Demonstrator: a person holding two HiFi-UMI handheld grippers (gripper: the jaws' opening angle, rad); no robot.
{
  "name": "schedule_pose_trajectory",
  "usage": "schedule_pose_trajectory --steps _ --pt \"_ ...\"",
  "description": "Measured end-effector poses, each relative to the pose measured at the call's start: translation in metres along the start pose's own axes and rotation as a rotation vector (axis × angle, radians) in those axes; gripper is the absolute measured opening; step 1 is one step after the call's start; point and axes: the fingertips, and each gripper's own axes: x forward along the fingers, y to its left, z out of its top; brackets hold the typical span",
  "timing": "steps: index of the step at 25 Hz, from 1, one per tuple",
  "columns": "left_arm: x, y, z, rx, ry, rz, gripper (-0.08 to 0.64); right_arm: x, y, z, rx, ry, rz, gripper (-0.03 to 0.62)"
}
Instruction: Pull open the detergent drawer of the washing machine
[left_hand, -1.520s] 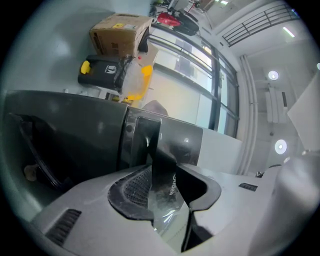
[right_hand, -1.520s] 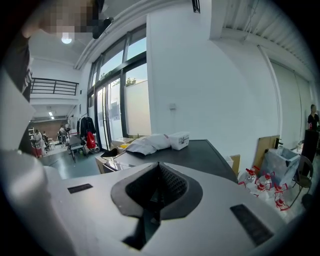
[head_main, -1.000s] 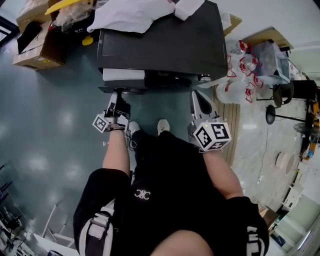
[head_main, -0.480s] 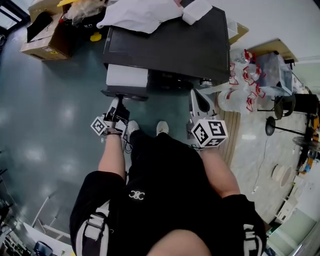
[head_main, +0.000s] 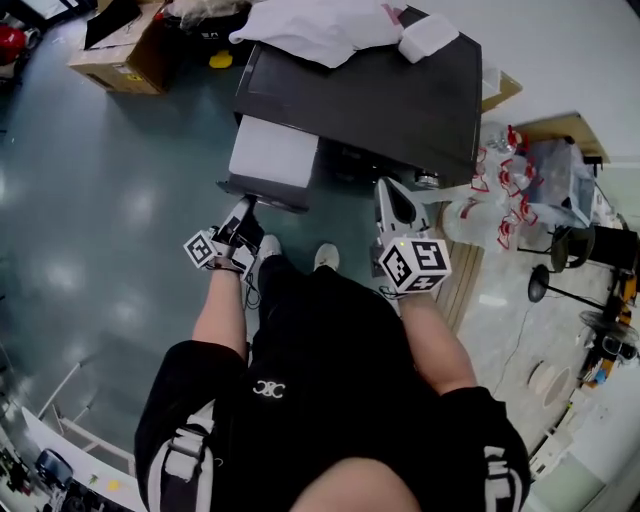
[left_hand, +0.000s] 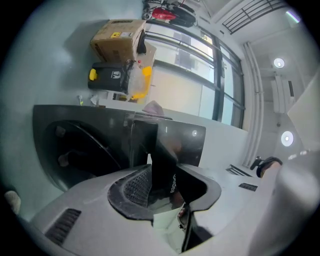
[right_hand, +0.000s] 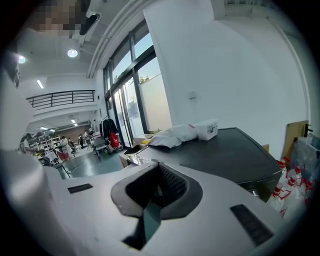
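Observation:
The black washing machine (head_main: 380, 95) stands ahead in the head view. Its light grey detergent drawer (head_main: 272, 160) sticks out of the front at the left. My left gripper (head_main: 245, 207) is shut on the drawer's dark front panel (left_hand: 175, 140), which stands between the pads in the left gripper view, above the round door (left_hand: 75, 150). My right gripper (head_main: 390, 190) hangs free in front of the machine's right side, shut and holding nothing. In the right gripper view the right gripper (right_hand: 157, 187) points over the machine's top (right_hand: 225, 150).
A white cloth (head_main: 320, 30) and a small white box (head_main: 428, 35) lie on the machine. A cardboard box (head_main: 125, 45) sits on the floor at the far left. Packs of bottles (head_main: 500, 190) stand to the right. The person's shoes (head_main: 326, 256) are just before the machine.
The drawer has slid further out of the machine, with my left gripper drawing back toward the person while gripping its front. My right gripper has shifted slightly.

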Motion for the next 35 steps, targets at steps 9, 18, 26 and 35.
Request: schedule_pose_trajectory --steps 9,18,26,35 --pt "-0.015 -0.001 -0.006 0.010 -0.016 0.027 0.124 0.021 0.031 -0.003 -0.031 0.020 0.105 0.003" --pt "-0.049 -0.007 -0.022 0.016 -0.041 0.028 0.110 0.026 0.053 -0.009 -0.064 0.040 0.199 0.003" --pt "-0.071 -0.014 -0.033 0.033 -0.092 0.041 0.099 0.027 0.075 -0.020 -0.093 0.060 0.295 0.003" --pt "-0.087 -0.009 -0.040 0.059 -0.111 0.110 0.041 0.036 0.089 -0.030 -0.093 0.087 0.367 0.003"
